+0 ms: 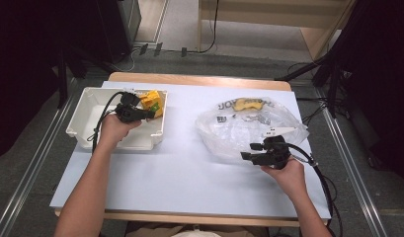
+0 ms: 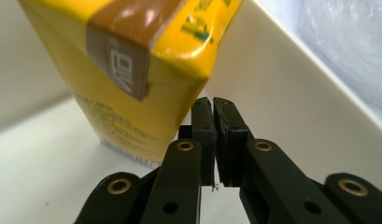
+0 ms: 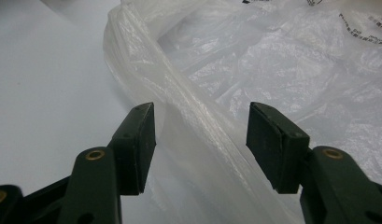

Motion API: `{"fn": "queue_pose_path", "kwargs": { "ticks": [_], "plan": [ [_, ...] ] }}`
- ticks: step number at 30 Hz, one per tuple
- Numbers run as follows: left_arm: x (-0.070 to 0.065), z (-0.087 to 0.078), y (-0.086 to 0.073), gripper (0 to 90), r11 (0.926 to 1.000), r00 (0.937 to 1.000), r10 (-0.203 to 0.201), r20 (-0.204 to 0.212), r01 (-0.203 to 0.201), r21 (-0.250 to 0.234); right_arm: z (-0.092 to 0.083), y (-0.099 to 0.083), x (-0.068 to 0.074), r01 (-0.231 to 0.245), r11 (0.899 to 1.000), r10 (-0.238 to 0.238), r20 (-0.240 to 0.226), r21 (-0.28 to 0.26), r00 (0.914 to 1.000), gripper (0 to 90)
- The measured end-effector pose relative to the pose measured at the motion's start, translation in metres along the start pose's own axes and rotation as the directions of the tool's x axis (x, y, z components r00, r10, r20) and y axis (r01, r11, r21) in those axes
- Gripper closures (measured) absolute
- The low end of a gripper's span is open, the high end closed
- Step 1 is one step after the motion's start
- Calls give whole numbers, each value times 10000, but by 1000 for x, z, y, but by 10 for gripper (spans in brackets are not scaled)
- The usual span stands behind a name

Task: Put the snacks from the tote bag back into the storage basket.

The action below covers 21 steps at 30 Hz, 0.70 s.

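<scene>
A yellow drink carton [image 1: 152, 101] [image 2: 132, 70] stands in the far right corner of a white bin [image 1: 91, 106] [image 2: 291, 93]. My left gripper [image 1: 151, 114] [image 2: 212, 116] reaches into the bin, its jaws shut together with nothing between them, just beside the carton's lower edge. A crumpled clear plastic bag [image 1: 239, 131] [image 3: 272, 60] lies on the right half of the table. My right gripper [image 1: 248, 151] [image 3: 201, 135] is open at the bag's near edge. The bag's rolled rim runs between the jaws, and the pads stand apart from it.
A yellow printed packet [image 1: 248, 104] lies inside the bag at its far side. The white-topped table [image 1: 180, 173] has bare room between bin and bag and along the front. Cables trail from both grippers. Dark stands flank the table.
</scene>
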<state>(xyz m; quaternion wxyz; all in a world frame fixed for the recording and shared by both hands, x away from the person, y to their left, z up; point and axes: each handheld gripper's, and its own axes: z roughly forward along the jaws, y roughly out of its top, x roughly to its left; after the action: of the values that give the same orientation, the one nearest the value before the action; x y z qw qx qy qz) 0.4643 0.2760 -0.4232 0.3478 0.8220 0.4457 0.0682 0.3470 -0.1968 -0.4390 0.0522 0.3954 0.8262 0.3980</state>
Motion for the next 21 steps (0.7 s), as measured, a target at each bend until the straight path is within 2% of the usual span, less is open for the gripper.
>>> {"fn": "queue_pose_path", "kwargs": {
  "ticks": [3,6,8,15,21],
  "plan": [
    [2,0,-1,882,9999,9999,-130,-12,130,-67,-1,1,0,-42,9999,42,15,-107,10000,435],
    [6,0,-2,883,9994,9992,-312,252,317,-168,0,1,0,-87,10000,87,29,-46,10000,436],
    [8,-1,-2,884,9994,9994,-323,110,324,-152,0,0,-1,-65,10000,65,25,-35,10000,437],
    [17,-4,-5,880,9971,9973,-732,-67,730,-228,1,-1,1,32,10000,-32,81,62,10000,437],
    [25,-5,-9,869,9918,9919,-1229,-313,1216,-405,1,-1,1,30,9999,-31,89,120,10000,437]
  ]
}}
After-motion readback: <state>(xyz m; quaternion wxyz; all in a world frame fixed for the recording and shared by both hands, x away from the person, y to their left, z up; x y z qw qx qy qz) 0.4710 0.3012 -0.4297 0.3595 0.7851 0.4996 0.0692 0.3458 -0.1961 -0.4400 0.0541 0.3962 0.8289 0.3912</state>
